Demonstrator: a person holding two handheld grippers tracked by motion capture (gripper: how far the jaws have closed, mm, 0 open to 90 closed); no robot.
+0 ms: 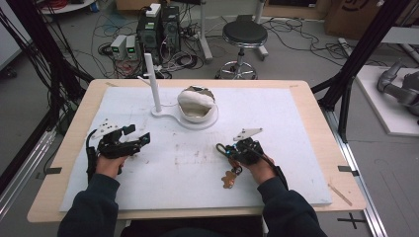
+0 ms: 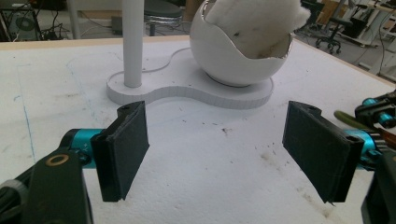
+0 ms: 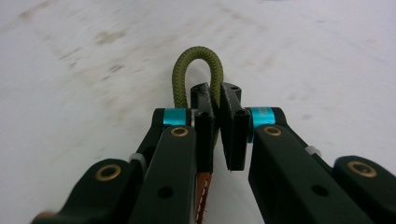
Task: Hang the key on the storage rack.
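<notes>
Pinched at the olive cord loop (image 3: 198,70), with the bend poking out beyond the pads and the tan leather tag (image 1: 228,178) trailing back onto the white mat (image 1: 296,163), near the front edge and right of centre. Judged light and limp: woven cord soft enough to fold, leather flat and flexible, neither fragile nor slippery, yet likely to swing and twist once lifted. Best taken just there, low on the loop close to the tag, which left the bend free for hooking over something. Clamped on that cord by the right gripper (image 3: 215,100), jaws nearly together. Well apart to the left, the left gripper (image 2: 217,154): spread wide, nothing between the pads, aimed at the white stand (image 2: 187,93). On that stand, toward the mat's far side, an upright post (image 2: 132,42) and a cracked-egg bowl (image 2: 224,60) stuffed with white fluff.
</notes>
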